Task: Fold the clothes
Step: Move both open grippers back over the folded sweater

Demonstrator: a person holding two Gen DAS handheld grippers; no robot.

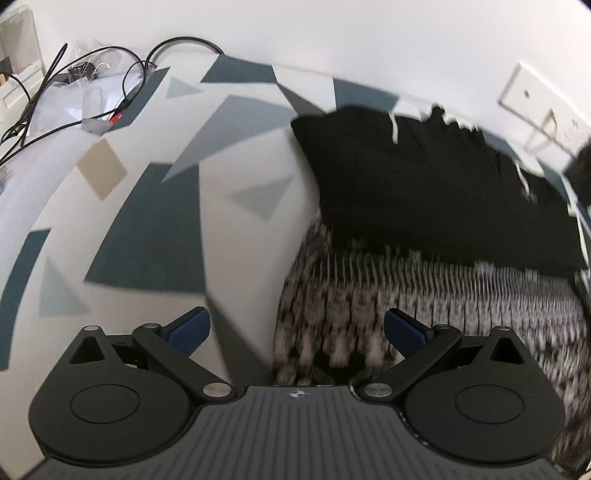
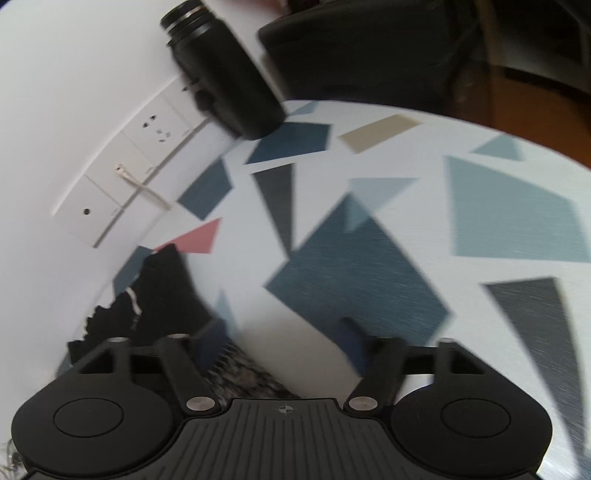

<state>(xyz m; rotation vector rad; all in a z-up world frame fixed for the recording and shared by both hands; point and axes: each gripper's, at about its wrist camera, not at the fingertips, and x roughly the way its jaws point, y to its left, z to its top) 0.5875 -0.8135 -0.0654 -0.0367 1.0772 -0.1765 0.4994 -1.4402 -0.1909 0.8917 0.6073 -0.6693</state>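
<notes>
1. We see a worktop (image 1: pixel 155 229) covered with a pale cloth printed with scattered blue, grey, tan and pink angular shapes; it runs up to a white wall (image 1: pixel 332 33) at the far side.
2. On the wall sits a row of white socket plates (image 2: pixel 122 166), with a thin cord hanging across one.
3. At the far left of the worktop lie tangled black cables (image 1: pixel 33 110) over clear plastic packaging.
4. A black bottle (image 2: pixel 225 77) stands by the wall near the sockets, and a dark chair back (image 2: pixel 354 48) shows beyond the worktop's edge.
5. The folded clothes (image 1: pixel 424 206) lie on the right part of the worktop near the wall: a black garment on top of a black-and-white patterned knit.
6. Our left gripper (image 1: pixel 297 326) hangs spread wide over the knit's edge, holding nothing.
7. Our right gripper (image 2: pixel 282 341) likewise stands wide apart and empty, just beside the clothes.
</notes>
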